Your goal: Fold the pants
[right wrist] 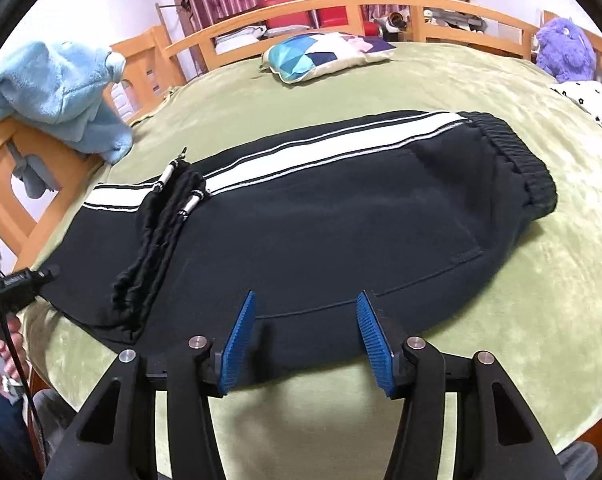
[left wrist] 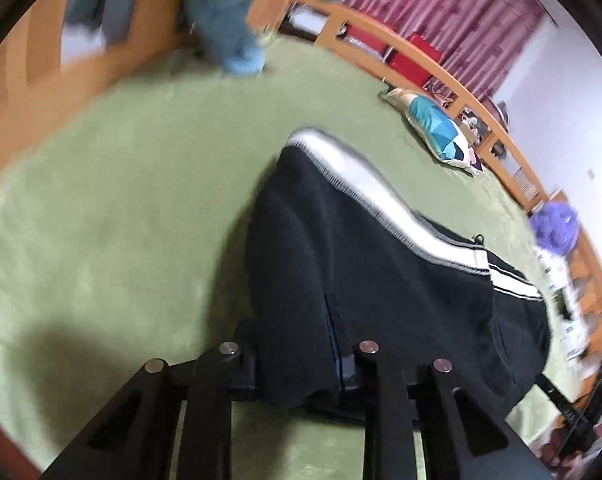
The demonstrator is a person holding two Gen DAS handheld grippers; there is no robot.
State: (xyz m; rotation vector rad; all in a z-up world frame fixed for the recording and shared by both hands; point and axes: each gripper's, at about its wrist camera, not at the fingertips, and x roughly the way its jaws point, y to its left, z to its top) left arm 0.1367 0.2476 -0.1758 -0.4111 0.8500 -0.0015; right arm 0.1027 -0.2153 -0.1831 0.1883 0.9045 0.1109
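Observation:
Black pants (right wrist: pixel 341 216) with a white side stripe lie on the green bed cover, legs folded one over the other, waistband at the right and cuffs (right wrist: pixel 161 224) lying on top at the left. My right gripper (right wrist: pixel 307 320) is open, its blue pads (right wrist: pixel 241 340) just above the near edge of the pants. In the left wrist view my left gripper (left wrist: pixel 301 364) has black pants fabric (left wrist: pixel 361 280) draped between and over its fingers; the pads are hidden, so I cannot tell whether they pinch it.
A patterned pillow (right wrist: pixel 325 56) lies at the far side of the bed. A light blue blanket (right wrist: pixel 57 92) hangs over the wooden bed frame (right wrist: pixel 5 184) at left. A purple plush toy (right wrist: pixel 565 48) sits at the far right. Green cover (left wrist: pixel 121 200) spreads left of the pants.

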